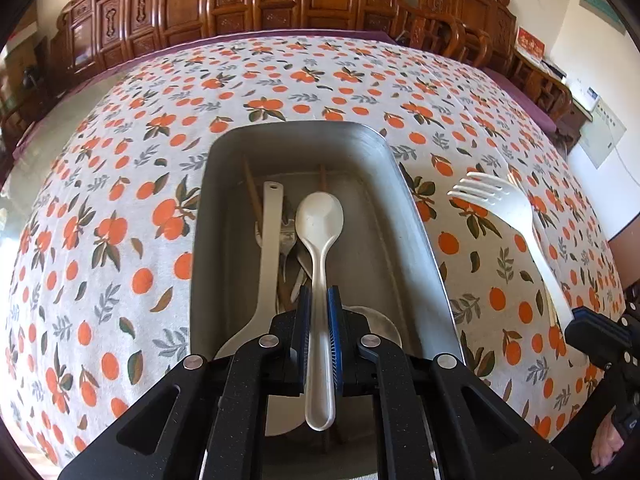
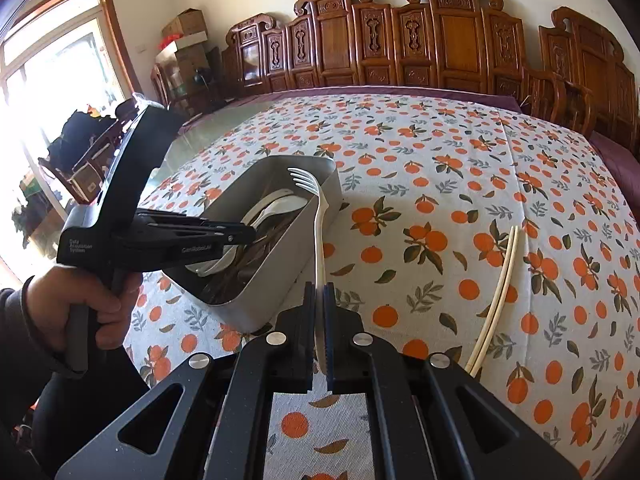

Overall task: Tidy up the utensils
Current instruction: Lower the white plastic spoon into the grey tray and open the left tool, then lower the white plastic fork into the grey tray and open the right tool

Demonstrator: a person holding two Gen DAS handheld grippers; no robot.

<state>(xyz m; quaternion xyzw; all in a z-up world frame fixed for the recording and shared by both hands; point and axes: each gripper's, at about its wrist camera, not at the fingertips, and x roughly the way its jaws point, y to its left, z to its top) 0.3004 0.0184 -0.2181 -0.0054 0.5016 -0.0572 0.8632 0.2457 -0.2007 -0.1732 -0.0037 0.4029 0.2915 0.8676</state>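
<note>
Utensils lie mostly in the grey metal tray (image 1: 224, 184), which stands on the bench (image 1: 120, 208) with the orange-fruit cloth. In my left wrist view I see the left hand-held gripper (image 1: 319, 312) above the near end of the tray. Its jaws are narrow and press on the handle of a white spoon (image 1: 320, 236). The bowl of the spoon faces up and points toward the far wall of the tray, over the things that are already inside: a white spatula (image 1: 266, 248) on the left side, brown chopsticks (image 1: 252, 196) leaning near the far corner, and some metal cutlery below that I cannot tell apart.

The right hand-held gripper (image 2: 319, 300) is also almost closed, and it holds a white fork (image 2: 319, 220) by the handle. In my right wrist view the fork points away from me and its tines are in front of the far right corner of the tray. From the left view the fork appears to the right of the tray, over the cloth.

One pair of pale chopsticks (image 2: 500, 284) lies on the cloth to the right, well apart from the tray. A hand (image 2: 80, 304) with a dark sleeve grips the handle of the left tool.
</note>
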